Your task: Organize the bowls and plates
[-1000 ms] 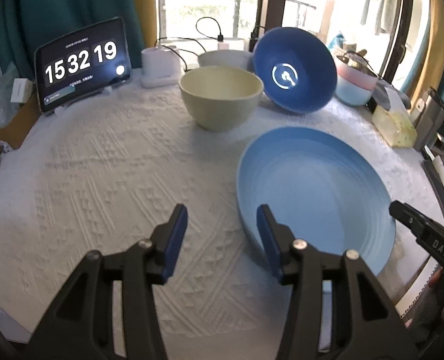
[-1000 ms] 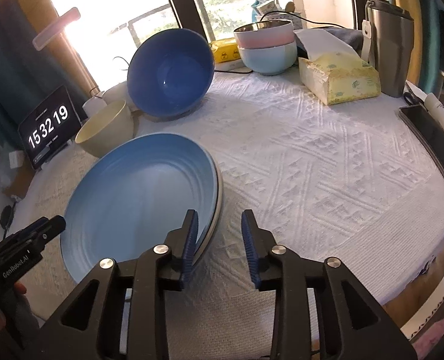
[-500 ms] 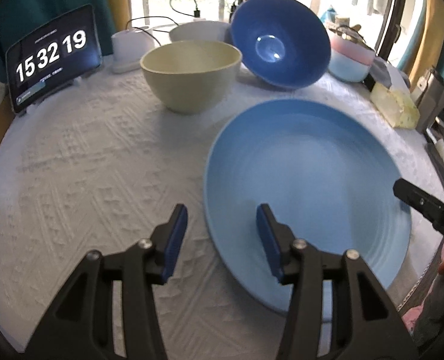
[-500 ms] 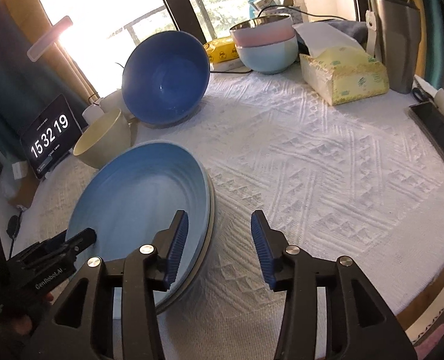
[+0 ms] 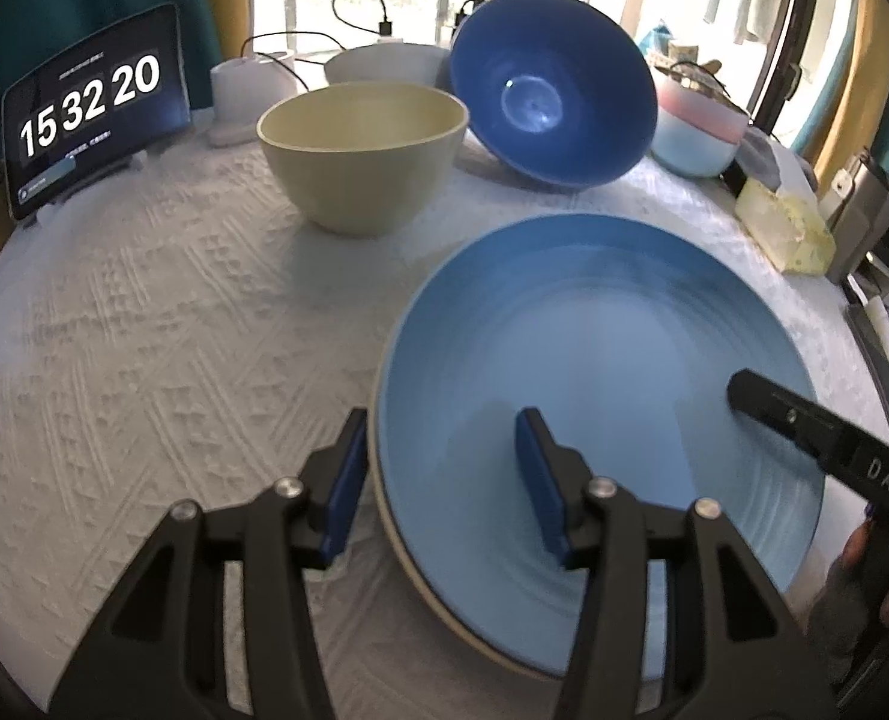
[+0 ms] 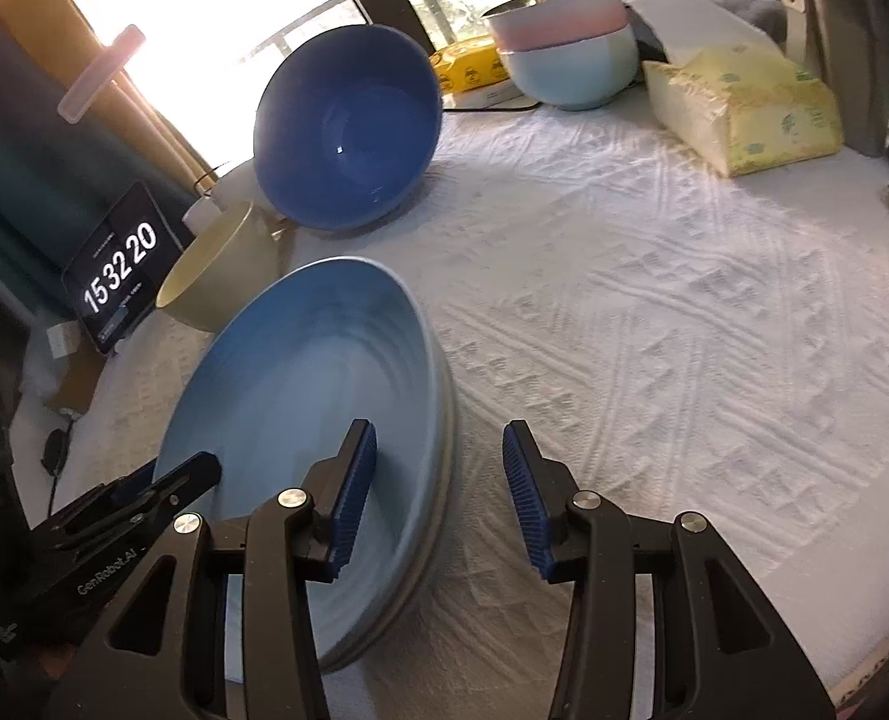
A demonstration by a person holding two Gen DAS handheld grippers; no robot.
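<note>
We see bare tabletop (image 6: 654, 324) stretching wide to the right of the light blue plate (image 6: 306, 420), free up to the yellow tissue pack (image 6: 744, 108) and stacked pastel bowls (image 6: 564, 54) at the far edge. Left of the plate, cloth lies bare toward the clock tablet (image 5: 93, 114). Beyond the plate, the cream bowl (image 5: 363, 156) and tilted dark blue bowl (image 5: 549, 90) block the way.

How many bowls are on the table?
5, maybe more hidden: a cream bowl by the clock, a dark blue bowl tipped on its side, a white bowl behind them, and a pink bowl stacked in a light blue bowl at the back.
</note>
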